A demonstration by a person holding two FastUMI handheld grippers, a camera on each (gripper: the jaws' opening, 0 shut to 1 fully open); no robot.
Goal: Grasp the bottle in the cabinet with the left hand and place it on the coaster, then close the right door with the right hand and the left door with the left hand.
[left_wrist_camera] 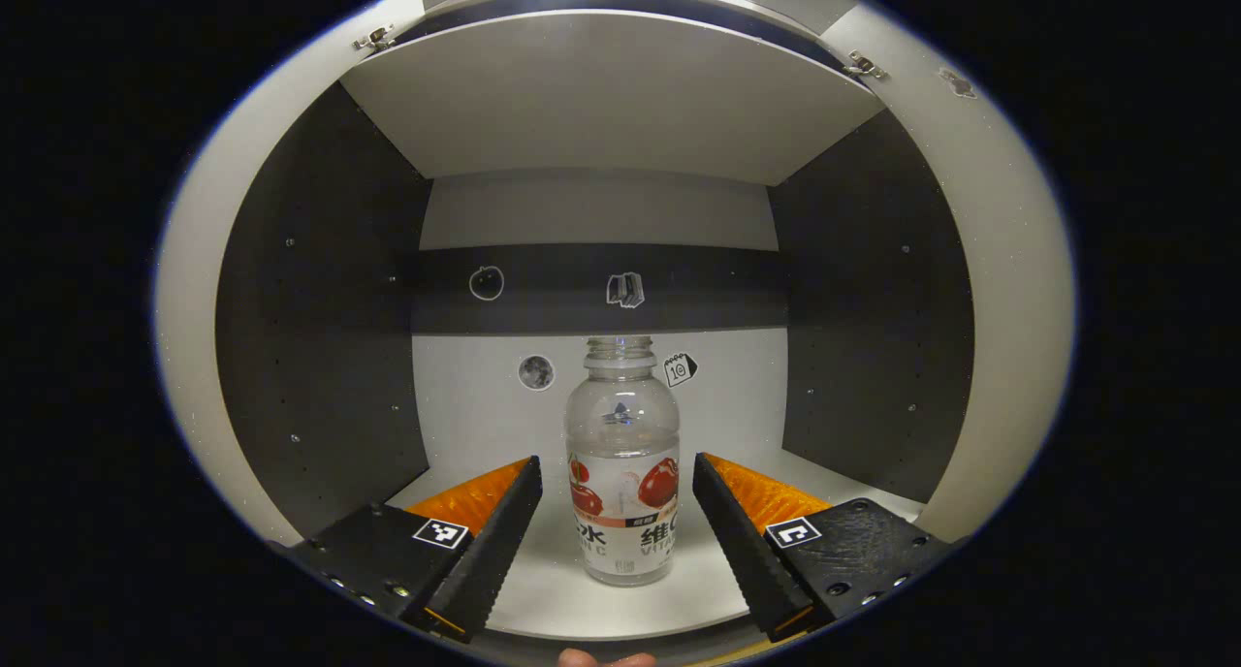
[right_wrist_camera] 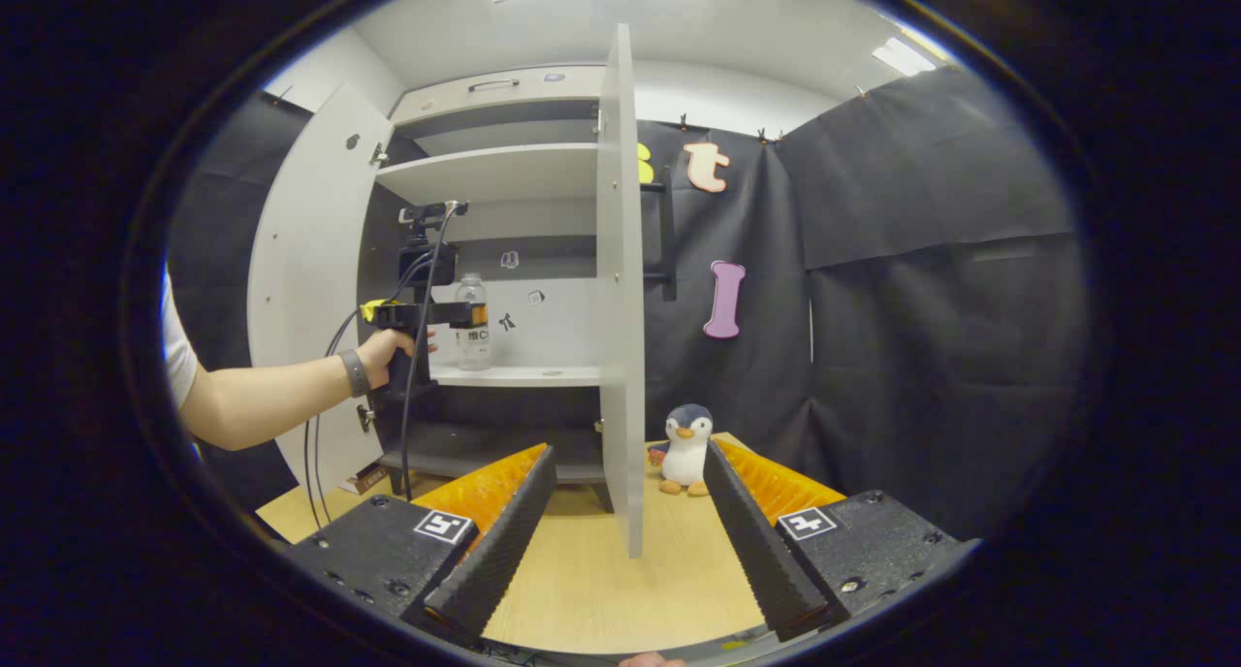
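Left gripper (left_wrist_camera: 618,483): jaws spread wide inside the cabinet, one finger on each side of the bottle, a gap showing on both sides, so nothing is gripped. In the right gripper view the same tool (right_wrist_camera: 465,314) is seen from the side, held by a hand (right_wrist_camera: 391,350) with a dark band at the wrist, cables trailing down from it.
Right gripper (right_wrist_camera: 625,512): open and empty, low over the wooden table (right_wrist_camera: 601,589), pointing at the edge of the right door.
Bottle (left_wrist_camera: 622,463): upright on the cabinet's middle shelf (left_wrist_camera: 582,599), clear, uncapped, with a red and white label; it stands between the left gripper's fingers. From the right gripper view it is small and far (right_wrist_camera: 472,323), just beyond the left tool's tip.
Left gripper view adds: small stickers on the cabinet's back wall (left_wrist_camera: 536,372), a dark band across that wall, the shelf above (left_wrist_camera: 611,95), and hinges at the upper corners.
Right gripper view adds: both doors swung open, the left door (right_wrist_camera: 308,260) on the far left, the right door (right_wrist_camera: 620,289) edge-on in the middle, hiding part of the cabinet interior.
Other things: a plush penguin (right_wrist_camera: 687,450) on the table, right of the right door, near the black cloth wall.
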